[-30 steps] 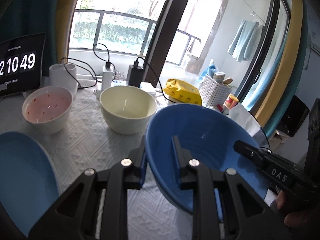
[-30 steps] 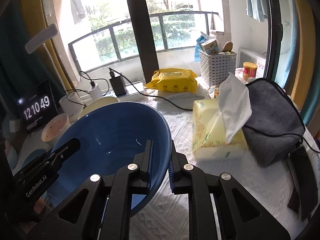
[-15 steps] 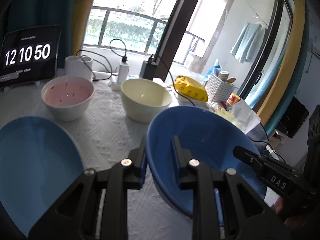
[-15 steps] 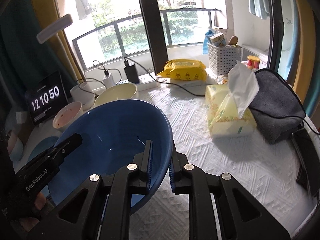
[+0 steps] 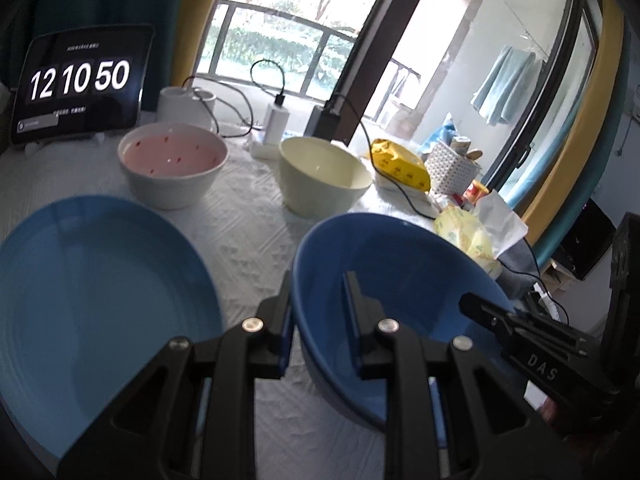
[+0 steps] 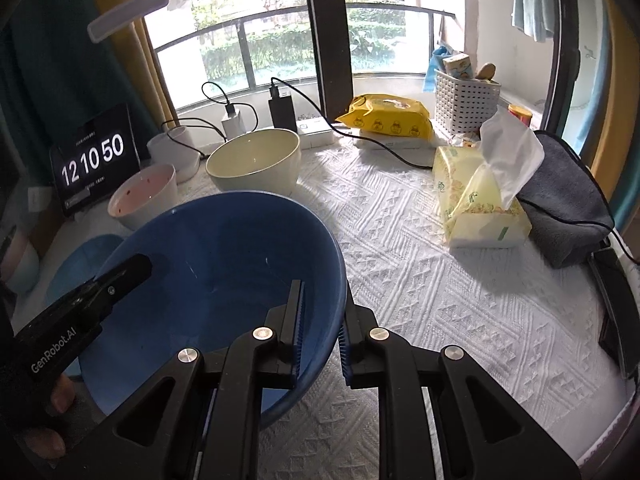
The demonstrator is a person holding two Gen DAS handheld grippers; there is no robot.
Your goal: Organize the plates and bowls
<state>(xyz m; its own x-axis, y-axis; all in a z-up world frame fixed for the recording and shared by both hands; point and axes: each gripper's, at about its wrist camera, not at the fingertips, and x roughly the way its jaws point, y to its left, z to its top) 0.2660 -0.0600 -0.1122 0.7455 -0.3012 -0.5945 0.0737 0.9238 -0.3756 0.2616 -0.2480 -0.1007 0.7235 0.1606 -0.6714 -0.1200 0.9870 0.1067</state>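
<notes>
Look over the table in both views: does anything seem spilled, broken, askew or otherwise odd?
Nothing spilled or broken. The blue bowl is tilted, but only because both grippers, left and right, clamp opposite rims. The pink bowl, cream bowl and blue plate sit upright.

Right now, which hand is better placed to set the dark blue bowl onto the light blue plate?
Left, probably. The left gripper clamps the dark blue bowl rim nearest the light blue plate.

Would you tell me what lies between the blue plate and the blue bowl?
In the left wrist view, only bare white tablecloth and the left gripper's outer finger separate blue plate and blue bowl.
</notes>
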